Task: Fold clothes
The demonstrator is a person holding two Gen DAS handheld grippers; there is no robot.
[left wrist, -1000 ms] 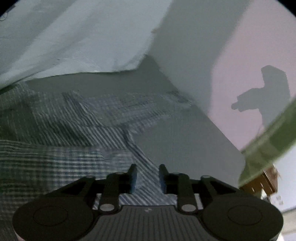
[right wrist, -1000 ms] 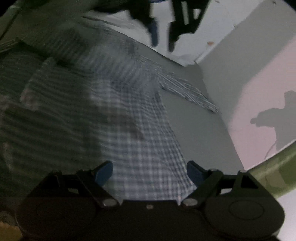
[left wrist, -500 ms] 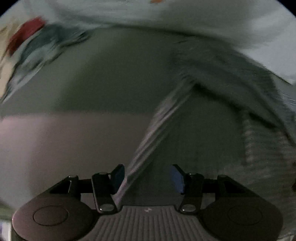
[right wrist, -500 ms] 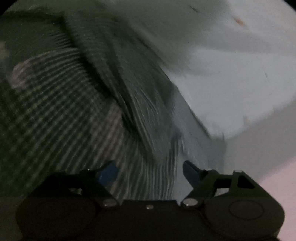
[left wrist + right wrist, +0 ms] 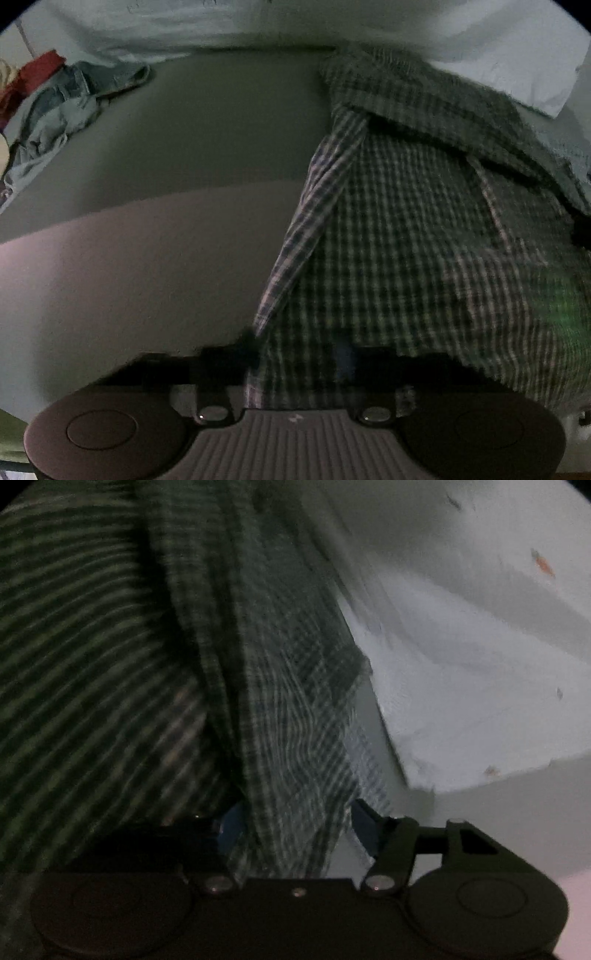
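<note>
Shirt (image 5: pixel 424 229) hangs unfolded, apparently lifted off the surface (image 5: pixel 207 147). Left tool (image 5: pixel 295 354) and right tool (image 5: pixel 291 823) each have cloth between parted fingers; clamping unclear. Jeans (image 5: pixel 62 103) wait unfolded.

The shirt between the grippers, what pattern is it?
The shirt is checked, dark and light lines crossing; clearest in the left wrist view.

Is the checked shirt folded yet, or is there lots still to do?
Not yet. Nothing looks folded so far. In hand: the checked shirt hangs bunched and creased, and its cloth runs between the fingers of the left gripper and the right gripper, whose jaws are not closed tight. Left: folding it, and then the crumpled denim clothes and the red garment on the grey surface.
</note>
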